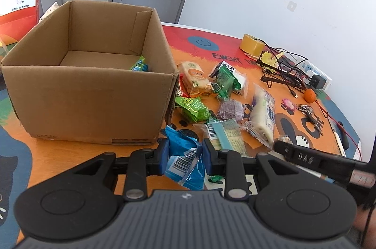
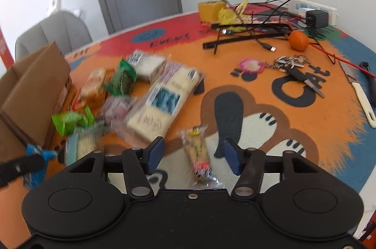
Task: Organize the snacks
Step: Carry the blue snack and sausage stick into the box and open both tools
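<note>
Snacks lay scattered on the worktop (image 1: pixel 70 150) to the right of the cardboard box (image 1: pixel 89 93), which filled the left half of the left wrist frame with its top open and one green packet (image 1: pixel 140 64) already inside at its near right corner.

The left gripper (image 1: pixel 185 152) had its jaws drawn narrow onto a blue packet (image 1: pixel 184 155), the pads pressing its crumpled sides at lower centre of the frame. From those jaws the box mouth lay up and to the left, so I judged the coming move for that hand to be a lift over the near wall and a release inside.

In the right wrist frame the right gripper (image 2: pixel 192 152) stood with its jaws apart, a gap showing between each pad and the yellow-and-red wrapped snack (image 2: pixel 198 155) lying between them. That packet's long axis ran roughly up the frame, along the line the fingers pointed, tilted a little to the left at its far end, so the jaws spanned its short width. Whether it rested on the worktop or hung just above it I could not tell.

The large white packet (image 2: pixel 159 103) and the rest of the heap sat left of centre, blurred, near the box wall (image 2: pixel 35 89) at the left edge. A tangle of cables (image 2: pixel 258 25) and an orange (image 2: pixel 298 39) lay well apart at upper right.
</note>
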Available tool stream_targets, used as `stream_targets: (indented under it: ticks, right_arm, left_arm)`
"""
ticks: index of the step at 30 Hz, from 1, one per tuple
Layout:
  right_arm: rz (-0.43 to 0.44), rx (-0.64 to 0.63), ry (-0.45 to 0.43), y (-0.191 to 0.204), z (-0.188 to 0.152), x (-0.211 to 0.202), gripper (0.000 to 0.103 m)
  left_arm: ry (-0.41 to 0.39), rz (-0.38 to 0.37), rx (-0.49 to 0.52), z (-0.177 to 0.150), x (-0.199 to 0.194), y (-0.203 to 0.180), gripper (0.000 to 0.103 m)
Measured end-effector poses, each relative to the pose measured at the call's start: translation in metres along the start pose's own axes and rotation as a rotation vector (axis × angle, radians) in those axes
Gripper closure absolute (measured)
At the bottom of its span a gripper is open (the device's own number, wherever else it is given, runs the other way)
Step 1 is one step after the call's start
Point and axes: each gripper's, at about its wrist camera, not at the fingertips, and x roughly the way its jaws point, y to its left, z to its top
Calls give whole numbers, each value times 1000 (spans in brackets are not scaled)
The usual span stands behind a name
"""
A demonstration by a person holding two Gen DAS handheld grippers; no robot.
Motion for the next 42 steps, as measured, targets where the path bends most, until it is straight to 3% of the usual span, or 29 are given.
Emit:
stream_targets:
  ticks: [1,4,12,24,42]
  right_arm:
    - [-17,-16,-3,2,-1,-1,82]
    - [36,14,9,-2,1,-7,82]
    - [52,-11,-42,11,8,-29,82]
    - [143,-46,-126,46,25,-62,82]
    - [243,-131,-204,111,43,-92,82]
  left_arm:
    - [-2,-4,1,0,-1,-1,74]
    - [-10,-19,7,2,-4,-2,74]
    - [-51,-36,27,8,-22,-6,74]
    - [-129,-24,23,19,-60,3,74]
    - [-251,43,3,43,-104,36,74]
